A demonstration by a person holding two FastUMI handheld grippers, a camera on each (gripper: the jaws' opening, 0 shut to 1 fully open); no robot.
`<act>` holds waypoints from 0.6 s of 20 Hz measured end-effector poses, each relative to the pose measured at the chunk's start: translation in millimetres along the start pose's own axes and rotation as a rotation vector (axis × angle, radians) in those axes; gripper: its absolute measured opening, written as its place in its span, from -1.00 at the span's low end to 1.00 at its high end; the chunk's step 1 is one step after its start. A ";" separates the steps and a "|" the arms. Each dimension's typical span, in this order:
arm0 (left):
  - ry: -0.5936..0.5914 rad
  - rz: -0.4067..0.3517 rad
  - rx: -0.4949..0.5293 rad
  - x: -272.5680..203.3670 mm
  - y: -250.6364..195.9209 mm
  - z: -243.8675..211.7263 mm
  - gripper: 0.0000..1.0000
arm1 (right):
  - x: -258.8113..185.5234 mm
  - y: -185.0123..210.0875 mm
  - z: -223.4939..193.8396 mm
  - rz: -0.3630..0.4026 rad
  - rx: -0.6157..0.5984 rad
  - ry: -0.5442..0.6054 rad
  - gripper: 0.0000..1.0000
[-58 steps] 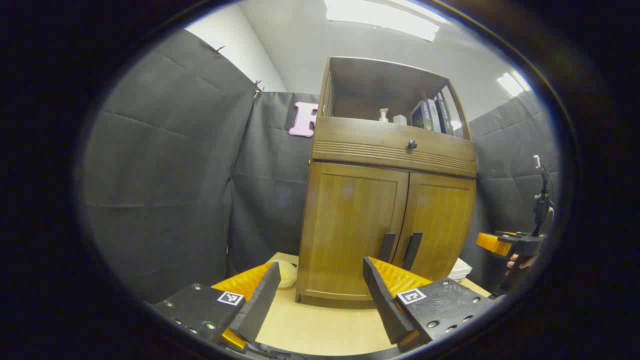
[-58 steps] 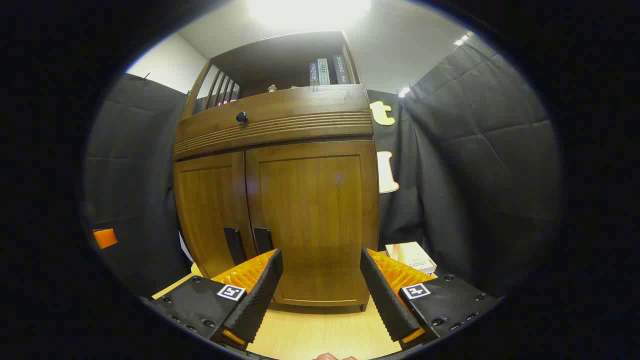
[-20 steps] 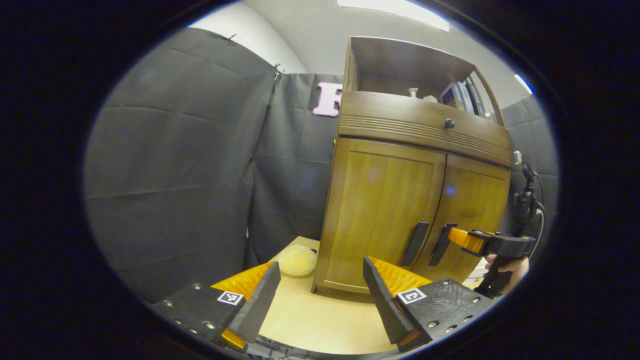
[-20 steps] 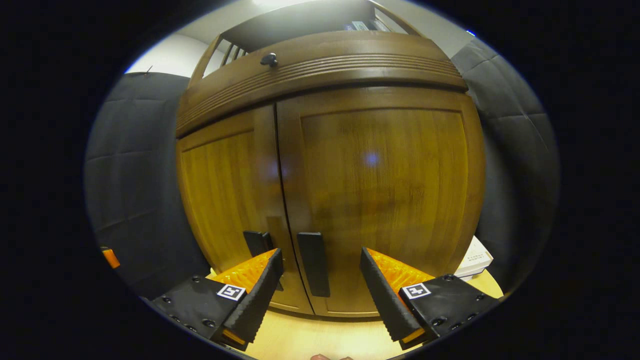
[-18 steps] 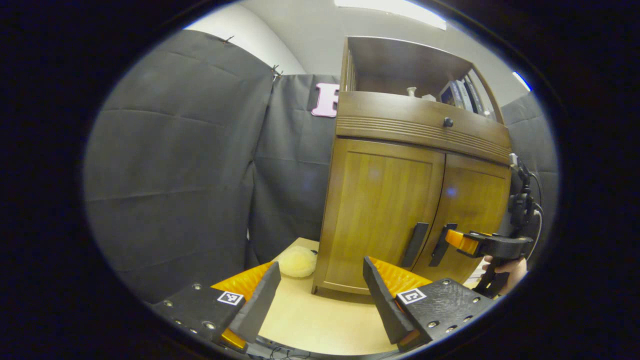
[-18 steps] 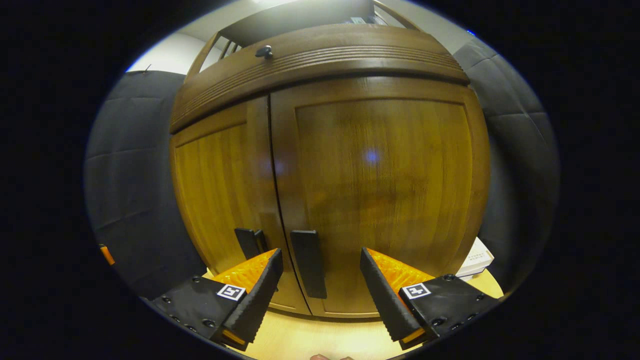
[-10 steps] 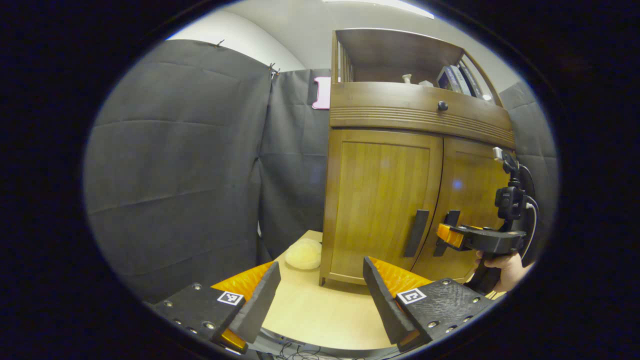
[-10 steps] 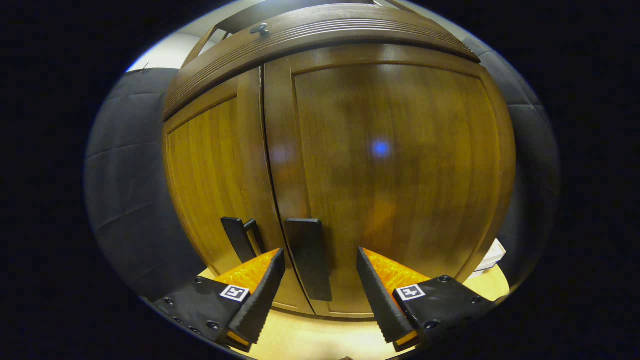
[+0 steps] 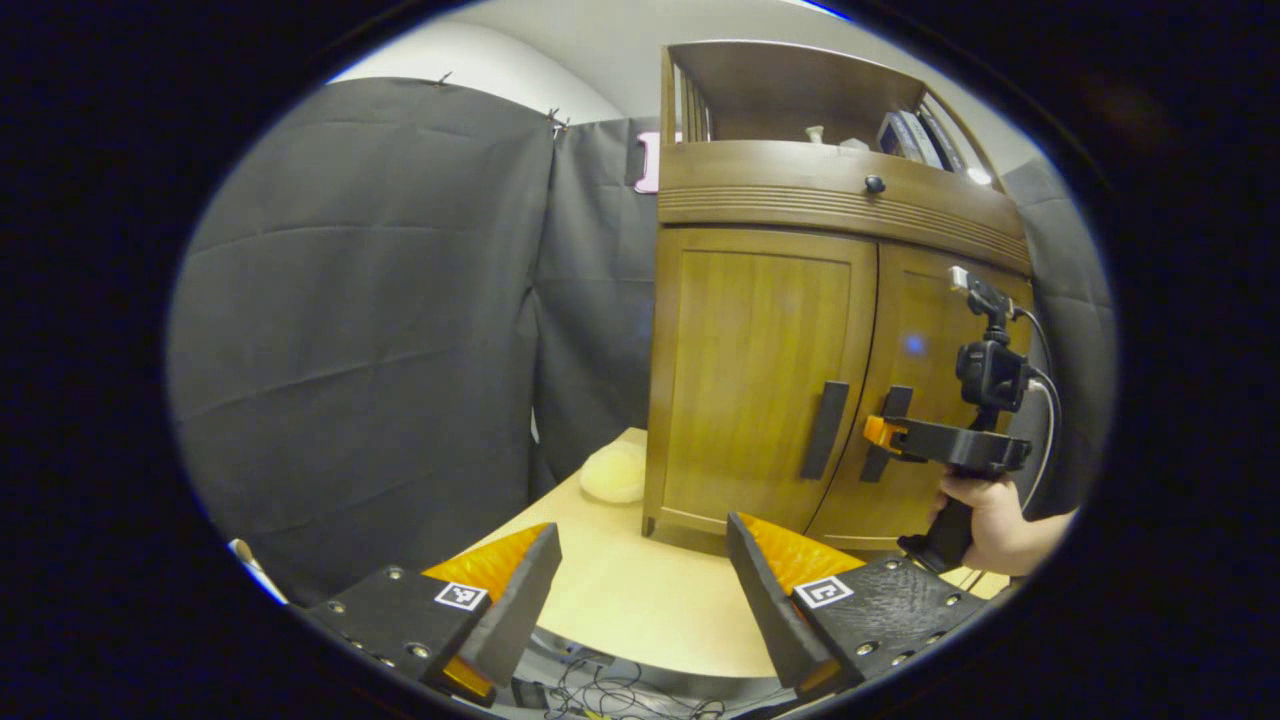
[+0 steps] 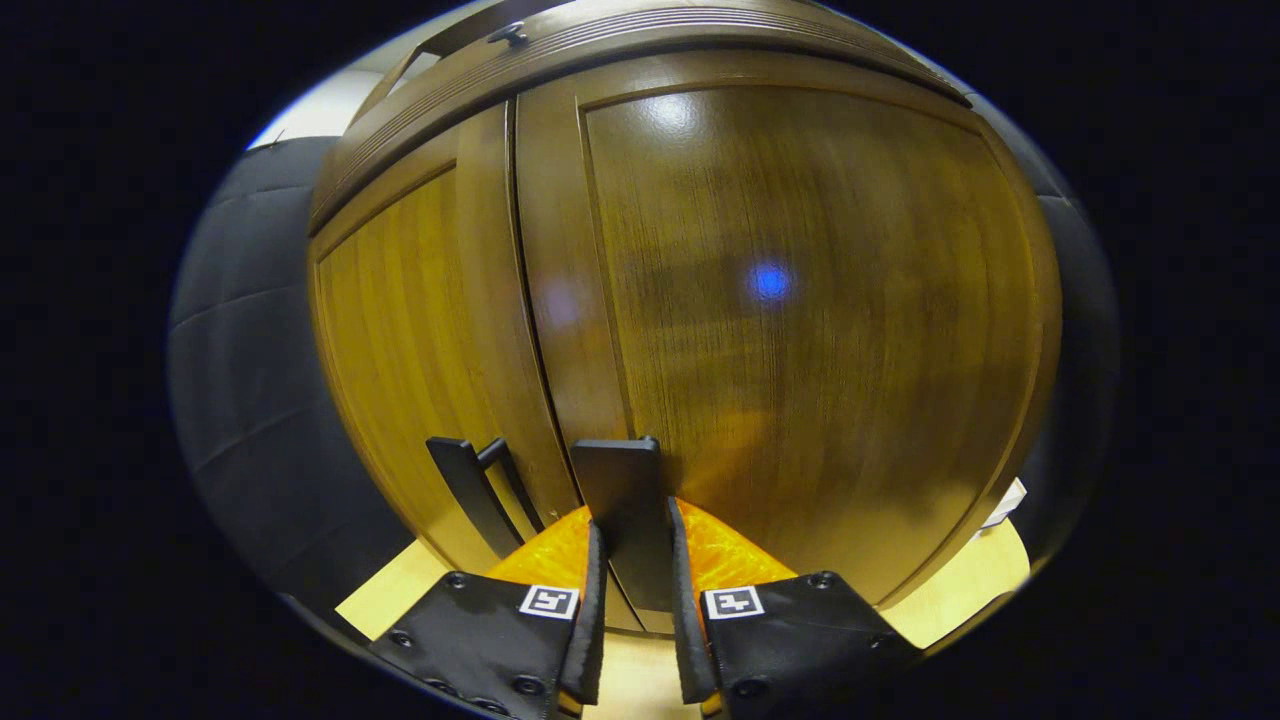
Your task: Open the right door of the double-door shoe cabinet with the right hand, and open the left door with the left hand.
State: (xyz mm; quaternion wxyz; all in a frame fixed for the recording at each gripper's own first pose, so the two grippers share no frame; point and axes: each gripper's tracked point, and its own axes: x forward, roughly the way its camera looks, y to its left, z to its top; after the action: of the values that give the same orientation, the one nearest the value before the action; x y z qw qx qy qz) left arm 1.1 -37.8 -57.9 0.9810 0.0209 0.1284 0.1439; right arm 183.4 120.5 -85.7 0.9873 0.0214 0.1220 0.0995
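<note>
The wooden shoe cabinet (image 9: 800, 330) stands on a pale table with both doors closed. In the right gripper view my right gripper (image 10: 632, 580) is shut on the right door's dark handle (image 10: 622, 500), a finger pressed on each side. The left door's handle (image 10: 470, 490) stands just to its left. In the left gripper view my left gripper (image 9: 640, 590) hangs open over the table's near edge, well short of the left door's handle (image 9: 824, 428). The right gripper (image 9: 882, 432) appears there too, held by a hand (image 9: 990, 515) at the right door's handle.
A pale round cushion (image 9: 615, 472) lies on the table (image 9: 620, 600) left of the cabinet. Black cloth walls stand behind and to the left. The upper shelf (image 9: 800, 110) holds books and a small bottle. Cables hang below the table's front edge.
My right gripper moved in and closed from open onto the right door's handle. My left gripper drew back and lower, so the cabinet looks farther off.
</note>
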 end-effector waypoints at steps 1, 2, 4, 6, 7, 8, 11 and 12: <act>-0.008 -0.005 0.000 1.1 -1.3 3.7 0.92 | -1.7 -0.2 0.2 0.008 -0.017 0.003 -0.39; -0.017 -0.013 0.000 2.3 -4.0 7.4 0.93 | 0.4 -0.9 0.1 0.017 -0.038 0.001 -0.50; -0.038 -0.034 0.007 5.0 -8.1 15.6 0.92 | -1.9 -0.7 -0.6 0.037 -0.042 0.006 -0.50; -0.059 -0.063 0.018 7.3 -10.3 20.0 0.92 | 5.9 -1.0 -3.4 0.044 -0.028 0.011 -0.60; -0.065 -0.080 0.021 8.4 -12.0 20.8 0.92 | -2.2 0.8 -0.7 0.060 -0.033 0.008 -0.67; -0.069 -0.101 0.022 9.8 -13.6 21.3 0.92 | 0.2 0.2 -2.6 0.068 -0.041 0.014 -0.74; -0.081 -0.169 0.007 13.4 -15.5 22.9 0.93 | -13.1 1.7 -7.2 0.057 -0.061 0.020 -0.75; -0.081 -0.193 0.003 13.5 -15.4 22.4 0.93 | -20.0 3.1 -9.0 0.047 -0.069 0.016 -0.75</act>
State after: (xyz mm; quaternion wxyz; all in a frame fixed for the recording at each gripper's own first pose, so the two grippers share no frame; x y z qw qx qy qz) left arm 23.7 -48.7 -40.7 0.9946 0.0159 0.0905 0.0478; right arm 161.6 119.6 -89.5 0.9838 -0.0103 0.1260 0.1270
